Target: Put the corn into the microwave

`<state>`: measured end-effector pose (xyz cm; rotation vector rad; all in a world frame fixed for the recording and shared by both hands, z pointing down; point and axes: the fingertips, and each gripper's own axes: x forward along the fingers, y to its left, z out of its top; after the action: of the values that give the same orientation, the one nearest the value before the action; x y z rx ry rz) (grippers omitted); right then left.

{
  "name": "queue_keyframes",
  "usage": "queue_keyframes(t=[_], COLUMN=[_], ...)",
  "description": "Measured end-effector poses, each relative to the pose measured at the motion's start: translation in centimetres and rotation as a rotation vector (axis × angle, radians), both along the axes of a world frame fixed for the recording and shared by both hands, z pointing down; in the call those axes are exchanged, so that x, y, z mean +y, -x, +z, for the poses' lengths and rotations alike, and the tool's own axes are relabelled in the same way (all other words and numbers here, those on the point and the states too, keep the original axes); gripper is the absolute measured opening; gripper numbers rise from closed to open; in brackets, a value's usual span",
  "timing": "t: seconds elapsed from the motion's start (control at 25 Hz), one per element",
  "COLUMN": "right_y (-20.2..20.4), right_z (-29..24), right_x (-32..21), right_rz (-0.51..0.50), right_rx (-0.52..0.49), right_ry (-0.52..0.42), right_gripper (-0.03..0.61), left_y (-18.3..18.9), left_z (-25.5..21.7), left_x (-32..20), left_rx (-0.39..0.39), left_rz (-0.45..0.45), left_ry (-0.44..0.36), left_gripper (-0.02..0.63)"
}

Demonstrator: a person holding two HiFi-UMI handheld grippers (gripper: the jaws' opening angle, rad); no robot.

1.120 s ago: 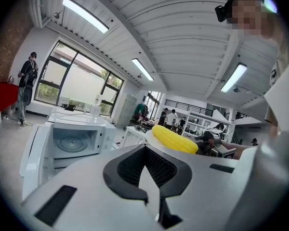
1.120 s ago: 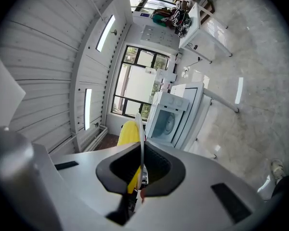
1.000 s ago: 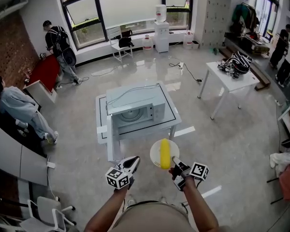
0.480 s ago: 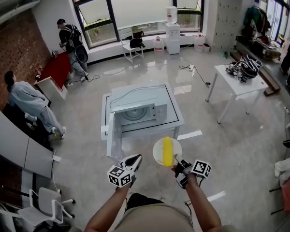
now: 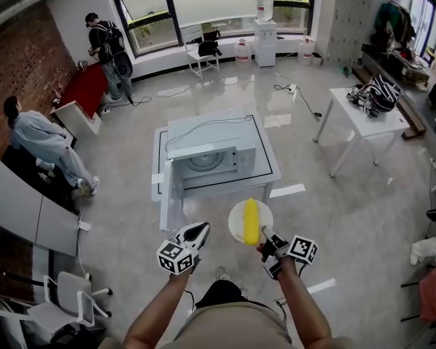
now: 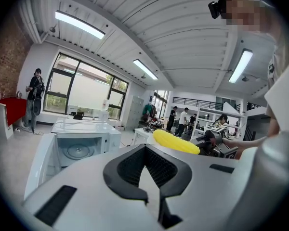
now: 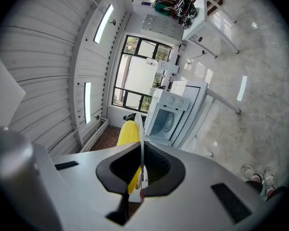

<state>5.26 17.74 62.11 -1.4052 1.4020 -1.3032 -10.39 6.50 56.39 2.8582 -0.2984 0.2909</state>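
A yellow corn cob (image 5: 251, 220) lies on a small white plate (image 5: 237, 227) that hangs in the air in front of the white microwave (image 5: 212, 155). My right gripper (image 5: 266, 243) is shut on the plate's near rim. In the right gripper view the plate (image 7: 140, 134) runs edge-on between the pads, with the corn (image 7: 128, 134) to its left. The microwave's door (image 5: 166, 198) stands open to the left, showing the turntable (image 6: 78, 151). My left gripper (image 5: 198, 232) hovers left of the plate, shut and holding nothing (image 6: 147, 172). In its view the corn (image 6: 176, 142) shows at the right.
The microwave stands on a low white table (image 5: 269, 167) on a glossy floor. A second white table (image 5: 357, 119) is at the right, an office chair (image 5: 62, 307) at the lower left. Two people (image 5: 40, 142) are at the left by the brick wall.
Both grippers and the plate with the corn have edged forward toward the microwave. The right gripper's hold on the plate is the same.
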Motion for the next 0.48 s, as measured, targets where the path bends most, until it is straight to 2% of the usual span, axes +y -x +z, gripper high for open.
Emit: queue_keyframes(t=[0.32, 0.48], right_y=[0.1, 0.1], right_z=[0.3, 0.2], right_x=[-4.0, -6.2], right_rz=[-0.014, -0.027], right_rx=[-0.003, -0.001], right_ry=[0.026, 0.025], right_gripper=[0.014, 0.014], left_y=[-0.4, -0.7], left_z=[0.1, -0.1], left_x=[-3.4, -5.2], left_rx=[0.018, 0.015], left_rz=[-0.002, 0.016], left_ry=[0.036, 0.023], left_gripper=[-0.002, -0.002])
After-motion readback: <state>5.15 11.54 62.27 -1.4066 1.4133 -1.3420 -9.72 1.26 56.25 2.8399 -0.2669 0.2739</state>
